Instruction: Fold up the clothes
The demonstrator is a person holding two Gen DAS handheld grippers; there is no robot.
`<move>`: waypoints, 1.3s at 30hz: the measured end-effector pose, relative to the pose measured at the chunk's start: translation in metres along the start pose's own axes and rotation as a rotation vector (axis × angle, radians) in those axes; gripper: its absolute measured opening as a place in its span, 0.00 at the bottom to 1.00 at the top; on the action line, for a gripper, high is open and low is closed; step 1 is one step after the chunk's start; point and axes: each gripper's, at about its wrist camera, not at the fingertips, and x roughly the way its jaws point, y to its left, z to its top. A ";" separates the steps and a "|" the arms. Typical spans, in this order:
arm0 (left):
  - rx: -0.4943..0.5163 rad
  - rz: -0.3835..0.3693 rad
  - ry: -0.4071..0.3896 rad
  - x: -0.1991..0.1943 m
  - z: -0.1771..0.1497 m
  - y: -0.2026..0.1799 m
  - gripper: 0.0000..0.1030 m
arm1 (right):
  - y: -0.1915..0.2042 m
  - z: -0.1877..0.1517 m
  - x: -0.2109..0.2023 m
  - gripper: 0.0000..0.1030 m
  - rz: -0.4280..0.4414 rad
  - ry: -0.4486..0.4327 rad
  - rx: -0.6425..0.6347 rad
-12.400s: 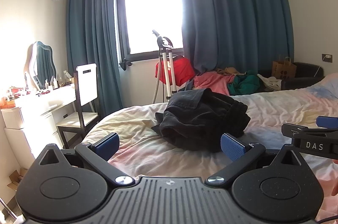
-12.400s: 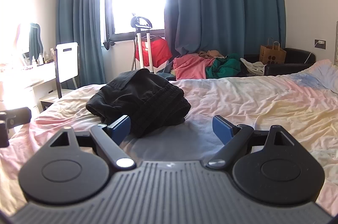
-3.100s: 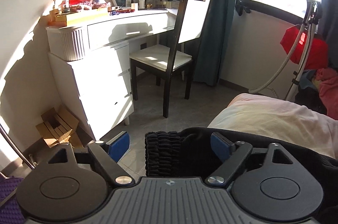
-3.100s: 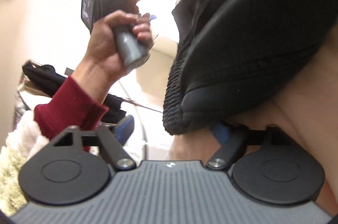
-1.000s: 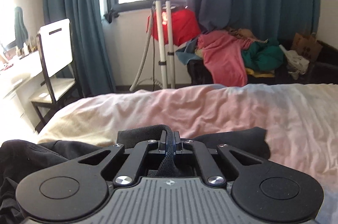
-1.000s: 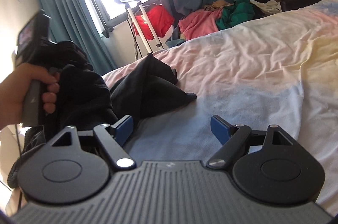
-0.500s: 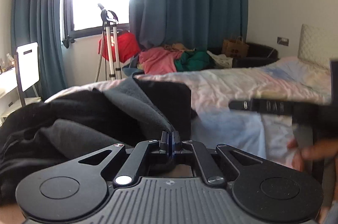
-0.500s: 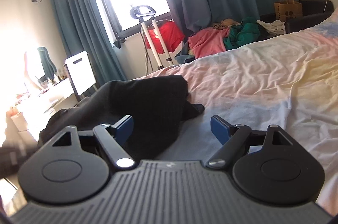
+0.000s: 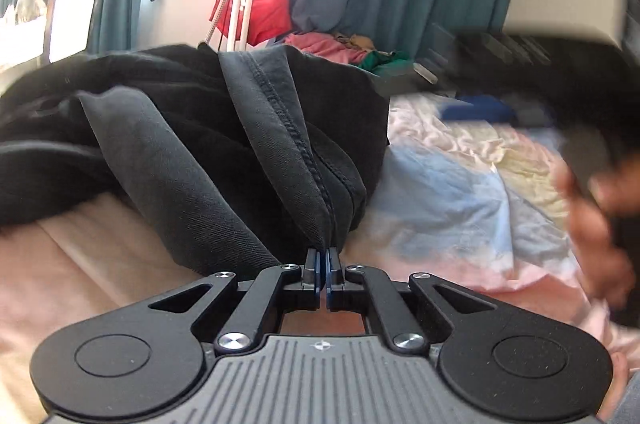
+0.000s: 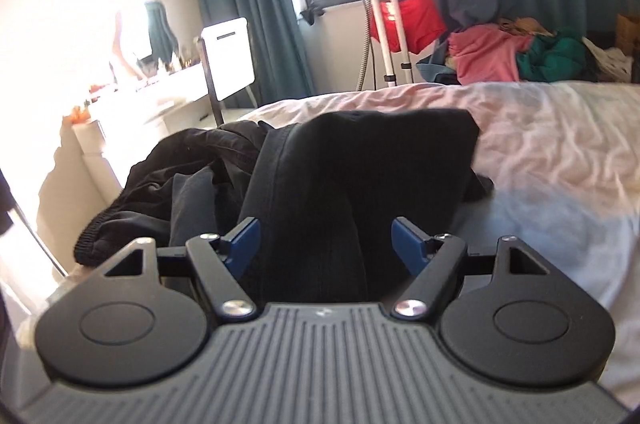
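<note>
A black garment (image 9: 224, 128) lies bunched on the bed's pastel sheet (image 9: 452, 200). My left gripper (image 9: 322, 256) is shut on a stitched hem of it, and the cloth rises from the pinch in a taut fold. In the right wrist view the same black garment (image 10: 352, 176) runs between the blue pads (image 10: 242, 238) of my right gripper (image 10: 325, 244). Its jaws are closing but still stand wide, and the pads do not press the cloth. A blurred hand (image 9: 592, 208) with the right tool passes at the right of the left wrist view.
A white dresser (image 10: 132, 112) with a mirror and a white-backed chair (image 10: 228, 60) stand left of the bed. A garment steamer stand (image 10: 382, 20) with a red cloth and a pile of pink and green clothes (image 10: 520, 58) sit under the curtained window.
My left gripper, still shut on the hem, has dropped lower over the bed. My right gripper has swung left over the garment, so the cloth now lies between its narrowing jaws.
</note>
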 end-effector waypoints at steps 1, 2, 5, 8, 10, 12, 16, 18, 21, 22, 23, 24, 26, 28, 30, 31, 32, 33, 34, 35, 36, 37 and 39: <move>-0.010 -0.011 0.006 0.004 0.000 0.003 0.02 | 0.004 0.011 0.018 0.74 -0.004 0.017 -0.011; -0.021 -0.022 0.012 0.008 -0.001 0.006 0.02 | 0.008 0.023 0.036 0.74 -0.007 0.033 -0.021; -0.029 -0.059 0.015 0.018 -0.002 0.011 0.02 | 0.012 0.061 0.093 0.70 -0.036 0.075 -0.003; -0.015 -0.100 0.007 0.025 -0.004 0.017 0.02 | 0.016 0.095 0.149 0.70 -0.059 0.141 0.035; -0.021 -0.137 -0.006 0.030 -0.005 0.022 0.02 | 0.019 0.108 0.181 0.70 -0.061 0.210 0.025; -0.044 -0.172 -0.014 0.035 -0.004 0.029 0.02 | 0.024 0.109 0.205 0.69 -0.071 0.285 -0.030; -0.080 -0.228 -0.021 0.041 -0.004 0.038 0.02 | 0.025 0.104 0.210 0.15 -0.081 0.346 -0.081; -0.071 -0.239 -0.023 0.040 -0.005 0.037 0.02 | 0.025 0.102 0.199 0.09 -0.088 0.335 -0.106; -0.061 -0.249 -0.051 0.031 -0.004 0.034 0.02 | 0.012 0.105 0.161 0.07 -0.131 0.256 -0.069; -0.057 -0.252 -0.067 0.027 -0.003 0.033 0.02 | 0.006 0.105 0.145 0.06 -0.148 0.220 -0.049; -0.048 -0.254 -0.092 0.022 -0.002 0.031 0.02 | -0.003 0.105 0.127 0.06 -0.169 0.184 -0.025; -0.033 -0.255 -0.116 0.017 -0.002 0.029 0.02 | -0.014 0.103 0.109 0.06 -0.195 0.147 0.004; -0.003 -0.247 -0.152 0.008 -0.003 0.023 0.02 | -0.040 0.093 0.070 0.06 -0.244 0.090 0.086; 0.020 -0.228 -0.159 0.002 -0.005 0.017 0.02 | -0.071 0.076 0.032 0.06 -0.289 0.058 0.185; 0.043 -0.204 -0.156 -0.001 -0.007 0.011 0.02 | -0.099 0.051 -0.004 0.06 -0.334 0.046 0.279; 0.055 -0.192 -0.154 -0.002 -0.008 0.009 0.02 | -0.112 0.036 -0.019 0.06 -0.349 0.054 0.330; 0.067 -0.180 -0.153 -0.004 -0.009 0.006 0.02 | -0.126 0.019 -0.033 0.07 -0.355 0.071 0.388; 0.075 -0.166 -0.146 -0.005 -0.010 0.003 0.03 | -0.138 0.002 -0.043 0.07 -0.350 0.096 0.444; 0.083 -0.149 -0.133 -0.005 -0.011 0.001 0.03 | -0.148 -0.015 -0.051 0.07 -0.340 0.124 0.499; 0.091 -0.132 -0.120 -0.006 -0.012 -0.001 0.03 | -0.158 -0.031 -0.058 0.07 -0.329 0.151 0.561; 0.101 -0.111 -0.110 -0.005 -0.013 -0.004 0.03 | -0.167 -0.045 -0.062 0.07 -0.320 0.177 0.632; 0.108 -0.093 -0.100 -0.004 -0.014 -0.006 0.03 | -0.176 -0.058 -0.066 0.07 -0.310 0.203 0.702; 0.119 -0.061 -0.081 -0.002 -0.017 -0.010 0.04 | -0.189 -0.075 -0.073 0.08 -0.277 0.220 0.806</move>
